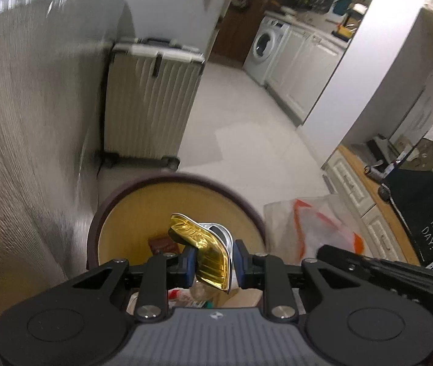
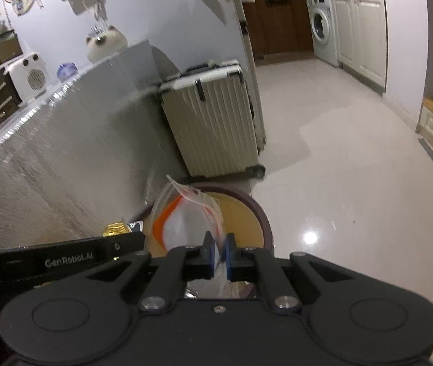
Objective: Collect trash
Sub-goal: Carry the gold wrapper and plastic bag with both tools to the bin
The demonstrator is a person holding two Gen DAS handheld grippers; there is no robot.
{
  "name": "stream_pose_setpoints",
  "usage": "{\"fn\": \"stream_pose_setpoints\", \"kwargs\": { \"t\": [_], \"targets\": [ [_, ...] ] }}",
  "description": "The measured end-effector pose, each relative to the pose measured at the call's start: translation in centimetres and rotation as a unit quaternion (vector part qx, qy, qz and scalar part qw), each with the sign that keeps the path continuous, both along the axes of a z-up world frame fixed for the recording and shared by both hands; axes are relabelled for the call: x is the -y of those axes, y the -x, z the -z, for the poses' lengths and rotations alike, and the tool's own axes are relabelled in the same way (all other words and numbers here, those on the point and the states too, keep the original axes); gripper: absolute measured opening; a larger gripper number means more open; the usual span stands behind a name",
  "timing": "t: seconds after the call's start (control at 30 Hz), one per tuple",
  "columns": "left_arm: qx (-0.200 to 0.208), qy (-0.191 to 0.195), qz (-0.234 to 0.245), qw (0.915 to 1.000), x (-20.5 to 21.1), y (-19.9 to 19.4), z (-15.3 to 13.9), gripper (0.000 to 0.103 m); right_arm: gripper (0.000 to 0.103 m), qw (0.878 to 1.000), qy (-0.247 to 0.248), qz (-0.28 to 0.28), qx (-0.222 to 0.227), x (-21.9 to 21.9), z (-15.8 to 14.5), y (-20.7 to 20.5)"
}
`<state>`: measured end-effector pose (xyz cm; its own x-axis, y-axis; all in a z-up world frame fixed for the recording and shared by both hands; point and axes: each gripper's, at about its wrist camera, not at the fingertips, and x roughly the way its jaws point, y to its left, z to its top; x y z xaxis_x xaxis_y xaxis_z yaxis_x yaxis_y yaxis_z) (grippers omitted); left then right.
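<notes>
My left gripper (image 1: 213, 262) is shut on a crumpled gold and silver wrapper (image 1: 204, 244), held over the open round trash bin (image 1: 119, 195) with a dark rim and tan inside. Trash lies at the bin's bottom, including a brown piece (image 1: 163, 244). My right gripper (image 2: 220, 251) is shut on a clear plastic bag with orange and red print (image 2: 186, 216), held over the same bin (image 2: 259, 213). The bag also shows at the right of the left wrist view (image 1: 311, 228). The gold wrapper shows at the left of the right wrist view (image 2: 114, 228).
A beige ribbed suitcase (image 1: 152, 103) stands on the floor behind the bin, against a grey textured cabinet side (image 1: 27, 128). White tiled floor (image 2: 353, 164) opens to the right. A washing machine (image 1: 265, 48) and white cabinets stand farther back. A wooden counter (image 1: 378, 201) is at right.
</notes>
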<state>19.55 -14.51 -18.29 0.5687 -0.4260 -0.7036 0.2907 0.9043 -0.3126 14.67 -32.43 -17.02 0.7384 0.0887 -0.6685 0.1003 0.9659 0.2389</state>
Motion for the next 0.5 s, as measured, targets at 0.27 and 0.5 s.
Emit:
{"fn": "stream_pose_setpoints", "kwargs": {
  "t": [0.27, 0.5],
  "targets": [
    [-0.063, 0.003, -0.003, 0.998, -1.0, -3.0, 4.8, 0.026, 0.007, 0.999, -0.014, -0.022, -0.031, -0.9, 2.6, -3.4],
    [-0.087, -0.005, 0.001, 0.9962, -1.8, -3.7, 7.1, 0.026, 0.007, 0.992, -0.053, -0.048, -0.105, -1.5, 5.7, -5.9]
  ]
}}
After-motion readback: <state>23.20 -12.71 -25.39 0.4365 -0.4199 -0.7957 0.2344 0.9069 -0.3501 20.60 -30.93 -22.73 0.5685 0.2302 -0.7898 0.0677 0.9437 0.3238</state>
